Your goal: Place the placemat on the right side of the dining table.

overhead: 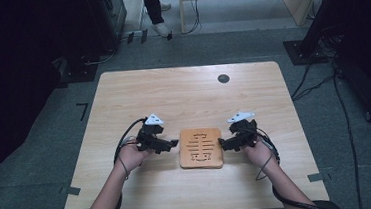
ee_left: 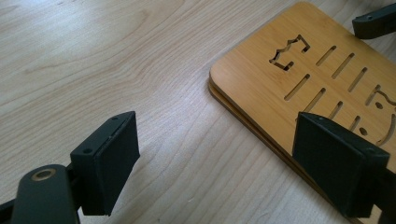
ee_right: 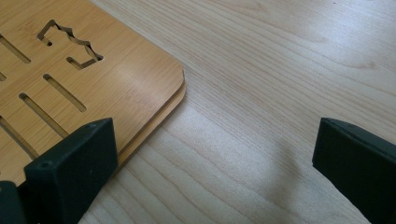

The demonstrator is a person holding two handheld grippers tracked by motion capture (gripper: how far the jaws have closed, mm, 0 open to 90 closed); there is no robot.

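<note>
Grey floor (overhead: 38, 166), pale wooden table (overhead: 183, 99), cables (overhead: 317, 81), perhaps dark cabinets (overhead: 111, 15)

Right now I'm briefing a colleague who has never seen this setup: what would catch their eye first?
First, the orange-brown wooden board with cut-out slots, lying flat near the middle of the pale wooden table. Next, the two black grippers flanking it: the left gripper at its left edge and the right gripper at its right edge, both with jaws open. In each gripper view, one jaw hangs over the board and the other over bare table.
</note>
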